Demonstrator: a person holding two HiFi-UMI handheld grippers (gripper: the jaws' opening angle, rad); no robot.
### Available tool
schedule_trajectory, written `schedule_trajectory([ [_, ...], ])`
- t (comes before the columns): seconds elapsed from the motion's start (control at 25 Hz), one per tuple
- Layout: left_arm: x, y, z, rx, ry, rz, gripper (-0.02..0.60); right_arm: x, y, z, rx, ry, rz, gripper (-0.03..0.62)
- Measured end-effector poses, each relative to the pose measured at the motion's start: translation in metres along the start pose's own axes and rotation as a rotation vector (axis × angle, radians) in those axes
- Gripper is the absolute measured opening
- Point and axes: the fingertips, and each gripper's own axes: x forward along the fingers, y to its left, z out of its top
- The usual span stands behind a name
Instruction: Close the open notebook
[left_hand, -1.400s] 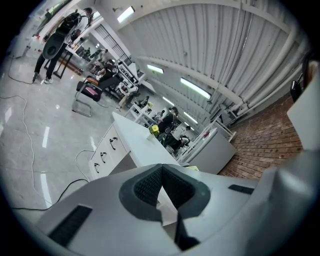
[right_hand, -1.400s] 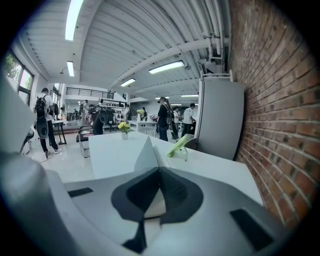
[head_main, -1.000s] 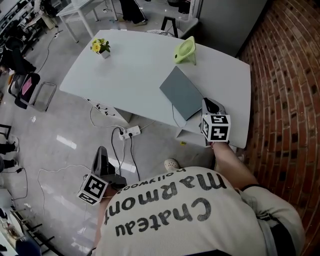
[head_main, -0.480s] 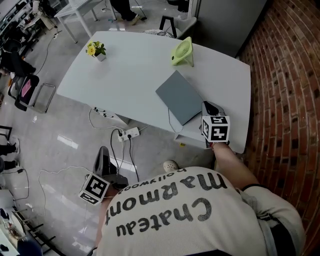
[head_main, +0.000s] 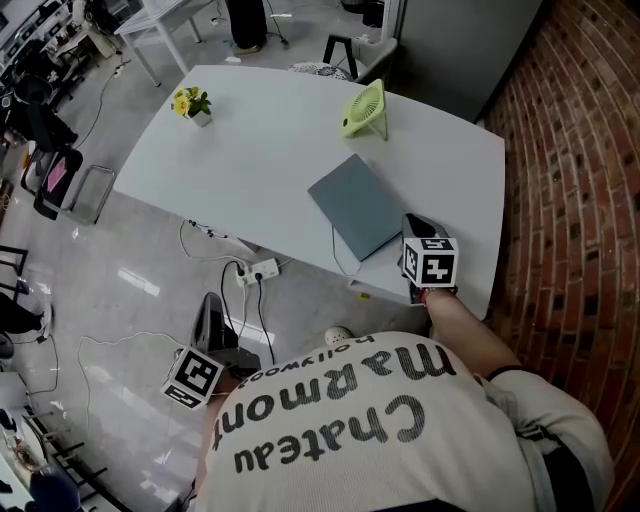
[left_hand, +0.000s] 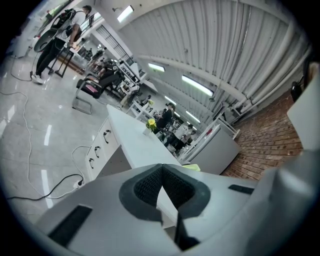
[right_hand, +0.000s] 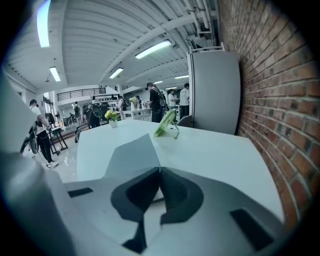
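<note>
Right gripper (right_hand: 160, 174), pressed together and empty, hovers by the near corner of the flat grey notebook (head_main: 357, 205) on the white desk (head_main: 260, 140). Its cover looks already down, so draw off without nudging it.

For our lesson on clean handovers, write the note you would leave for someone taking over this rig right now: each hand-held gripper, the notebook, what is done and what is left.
Left hand-held gripper: jaws together, empty, low at the person's side over the floor, off the table.
Right hand-held gripper: jaws together, empty, over the table's near edge by the notebook's near corner; contact cannot be told.
Notebook: lies flat near the table's near edge, grey cover up, no pages showing.
Done: the notebook looks closed.
Left: probably only to check that the cover lies flat, then draw the right gripper away.
</note>
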Motion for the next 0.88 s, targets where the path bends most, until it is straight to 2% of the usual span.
schedule_trajectory([
  [0.48,0.001,-0.009,-0.002,0.000,-0.044,0.016,0.002,0.023,-0.012,-0.025,-0.022,0.088,0.016,0.011],
  [0.88,0.012,-0.018,-0.003,0.011,-0.047,-0.013,0.002,0.033,-0.013,-0.039,-0.024,0.186,0.059,0.018],
])
